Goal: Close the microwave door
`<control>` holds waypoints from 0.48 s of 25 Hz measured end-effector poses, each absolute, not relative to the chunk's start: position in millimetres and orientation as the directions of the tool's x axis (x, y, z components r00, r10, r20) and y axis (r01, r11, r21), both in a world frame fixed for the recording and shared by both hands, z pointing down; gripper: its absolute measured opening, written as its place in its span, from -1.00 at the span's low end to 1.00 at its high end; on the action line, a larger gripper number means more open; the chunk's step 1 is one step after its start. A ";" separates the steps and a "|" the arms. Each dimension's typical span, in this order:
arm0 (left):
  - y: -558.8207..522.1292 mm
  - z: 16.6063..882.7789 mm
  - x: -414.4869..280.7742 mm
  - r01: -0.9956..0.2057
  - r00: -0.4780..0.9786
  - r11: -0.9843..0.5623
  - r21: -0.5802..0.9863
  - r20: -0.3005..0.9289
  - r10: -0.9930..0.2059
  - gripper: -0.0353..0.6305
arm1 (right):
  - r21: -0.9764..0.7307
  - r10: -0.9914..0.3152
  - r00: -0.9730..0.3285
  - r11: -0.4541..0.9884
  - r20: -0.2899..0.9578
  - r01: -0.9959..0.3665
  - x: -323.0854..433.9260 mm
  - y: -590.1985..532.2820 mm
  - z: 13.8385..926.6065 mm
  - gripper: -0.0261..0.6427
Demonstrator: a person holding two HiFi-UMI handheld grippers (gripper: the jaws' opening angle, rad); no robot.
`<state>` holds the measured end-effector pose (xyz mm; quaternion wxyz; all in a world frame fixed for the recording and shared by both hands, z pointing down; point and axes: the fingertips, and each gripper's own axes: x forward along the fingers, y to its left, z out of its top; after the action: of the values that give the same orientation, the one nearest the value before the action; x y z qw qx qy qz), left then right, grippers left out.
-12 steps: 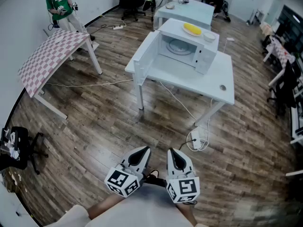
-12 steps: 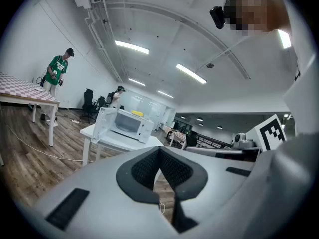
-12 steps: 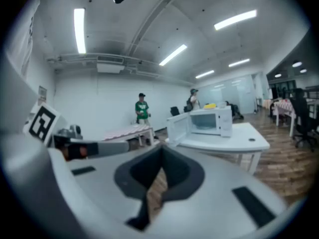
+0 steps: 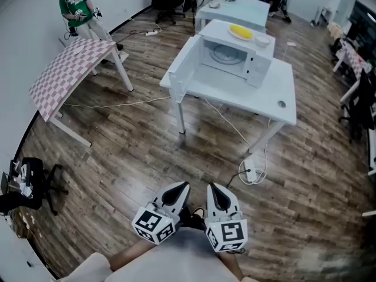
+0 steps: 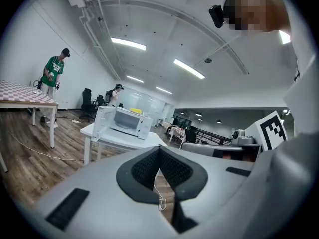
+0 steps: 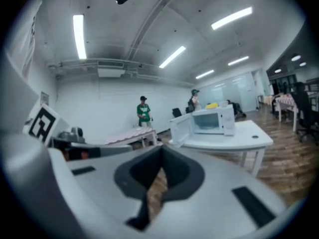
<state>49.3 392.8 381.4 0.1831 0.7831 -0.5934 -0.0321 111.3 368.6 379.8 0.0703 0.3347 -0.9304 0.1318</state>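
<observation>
Standing well back from the microwave (image 4: 235,54), which sits far off on the table (image 4: 276,107) with its door (image 4: 187,60) swung wide open to the left. The left gripper (image 4: 178,190) and right gripper (image 4: 215,190) are tucked near the body, jaws pressed together on nothing, probably just carried until in reach. The door's latch is too small to make out.

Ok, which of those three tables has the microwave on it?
The nearer white table, centre of the head view: the microwave sits on it, door open. The checkered table stands left; the other white table lies behind.
</observation>
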 end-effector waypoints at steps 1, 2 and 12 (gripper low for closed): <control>392.3 381.8 50.1 -0.919 0.298 -0.233 0.319 0.172 -0.939 -0.84 | -0.205 -0.601 -0.769 0.742 0.216 -0.638 111.1 368.6 379.8 -0.86; 391.7 382.2 51.0 -0.919 0.302 -0.237 0.314 0.177 -0.937 -0.84 | -0.215 -0.597 -0.774 0.744 0.213 -0.633 110.8 368.8 379.9 -0.86; 387.9 385.7 52.4 -0.915 0.305 -0.230 0.333 0.196 -0.932 -0.84 | -0.284 -0.580 -0.796 0.744 0.174 -0.605 108.7 368.4 381.8 -0.85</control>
<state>52.4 387.9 385.7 0.1958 0.7838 -0.5889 -0.0221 108.7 368.4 381.8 0.0373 0.3174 -0.9331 0.1648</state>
